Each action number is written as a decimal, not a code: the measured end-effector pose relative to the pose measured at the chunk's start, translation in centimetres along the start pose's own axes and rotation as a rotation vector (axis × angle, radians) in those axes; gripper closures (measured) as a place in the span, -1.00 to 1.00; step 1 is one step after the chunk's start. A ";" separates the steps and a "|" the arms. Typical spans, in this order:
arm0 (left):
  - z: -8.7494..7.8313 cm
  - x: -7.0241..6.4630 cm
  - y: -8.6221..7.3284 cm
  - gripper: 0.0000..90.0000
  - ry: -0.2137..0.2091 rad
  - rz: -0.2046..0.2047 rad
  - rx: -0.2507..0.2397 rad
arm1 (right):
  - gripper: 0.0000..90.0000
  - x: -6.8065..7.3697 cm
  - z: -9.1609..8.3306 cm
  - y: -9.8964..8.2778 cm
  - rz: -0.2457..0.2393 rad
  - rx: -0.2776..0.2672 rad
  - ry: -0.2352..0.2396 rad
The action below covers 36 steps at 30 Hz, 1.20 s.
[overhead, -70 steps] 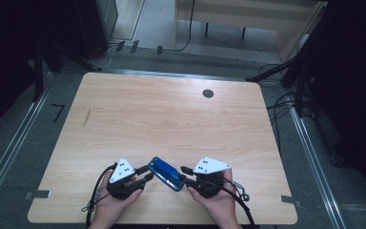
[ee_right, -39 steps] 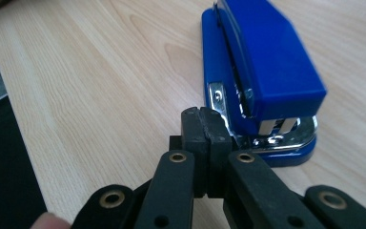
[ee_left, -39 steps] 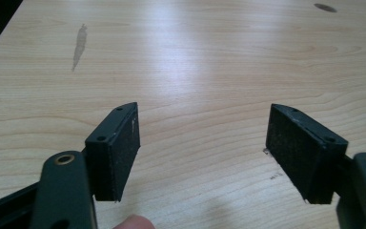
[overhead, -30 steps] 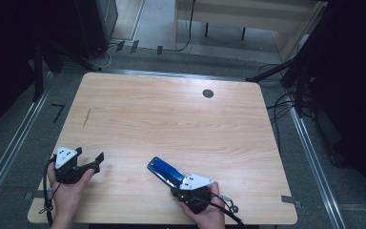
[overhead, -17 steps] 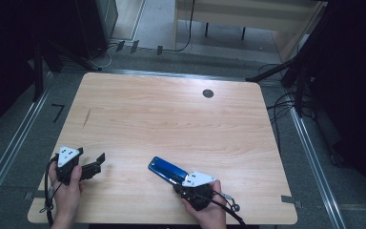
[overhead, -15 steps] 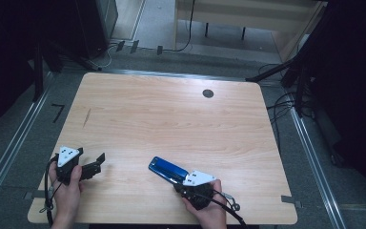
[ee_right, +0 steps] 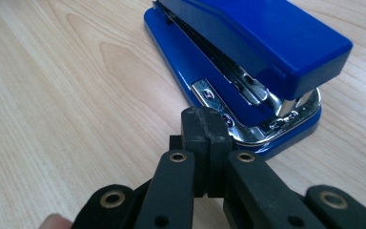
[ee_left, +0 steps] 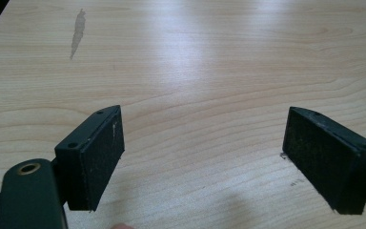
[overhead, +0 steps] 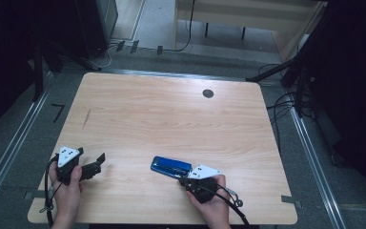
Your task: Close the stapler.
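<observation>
High view: a blue stapler lies on the table near its front edge, beside the right hand-held gripper. Left gripper view: the left hand-held gripper is spread over bare wood. Right gripper view: jaws pressed together, empty, just short of the stapler's hinge end.

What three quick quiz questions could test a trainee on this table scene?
1. True or false: the right claw is open.
2. What colour is the stapler?
3. Which claw has nothing between its pads: A left claw, B neither?

Key: 1 false, it is shut, its tips at the stapler's end. 2 blue. 3 A; bare table shows between them.
</observation>
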<state>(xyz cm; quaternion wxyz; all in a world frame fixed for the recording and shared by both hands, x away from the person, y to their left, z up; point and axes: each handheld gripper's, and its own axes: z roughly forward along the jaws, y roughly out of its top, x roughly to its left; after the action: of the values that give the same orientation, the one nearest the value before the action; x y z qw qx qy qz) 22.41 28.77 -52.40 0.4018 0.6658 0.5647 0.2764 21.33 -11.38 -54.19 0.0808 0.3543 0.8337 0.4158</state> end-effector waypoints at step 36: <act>0.0 0.0 0.0 -0.69 0.009 -0.008 -0.002 | 1.00 -2.3 0.4 0.3 0.048 -0.049 -0.046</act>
<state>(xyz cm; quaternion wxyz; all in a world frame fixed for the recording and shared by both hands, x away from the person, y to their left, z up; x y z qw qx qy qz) 22.38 28.79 -52.42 0.4009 0.6620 0.5688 0.2782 23.33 -12.47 -54.61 0.0985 0.3817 0.8123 0.4298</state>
